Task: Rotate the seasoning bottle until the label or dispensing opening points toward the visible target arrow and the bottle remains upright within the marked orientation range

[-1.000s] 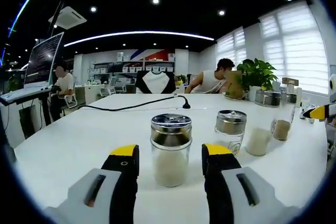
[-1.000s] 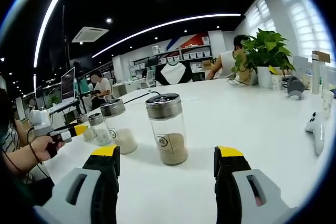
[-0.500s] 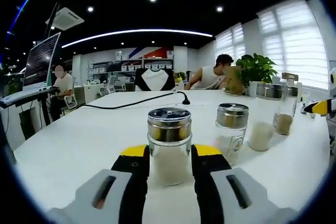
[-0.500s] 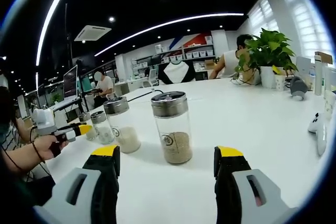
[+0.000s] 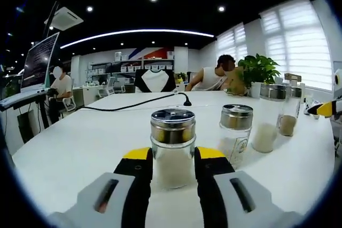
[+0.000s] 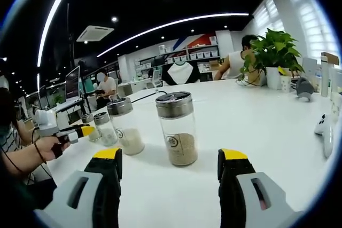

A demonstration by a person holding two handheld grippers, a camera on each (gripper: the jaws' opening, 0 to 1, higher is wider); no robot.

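Left claw [image 5: 171,156] pinches the upright seasoning bottle [image 5: 172,148] between its jaws; right claw [image 6: 171,158] gapes empty.

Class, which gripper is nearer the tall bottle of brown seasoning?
Right. The right gripper faces the tall bottle of brown seasoning, jaws open just short of it. The left gripper is clamped on the white-filled bottle, farther off.

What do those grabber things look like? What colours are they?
Each grabber has two black jaws with bright yellow tips, fixed on pale grey blocks with a dark slot in each. That goes for the left gripper and the right gripper. Seen from the right gripper view, the left one has a whitish body, and a thin dark cable runs along the hand holding it.
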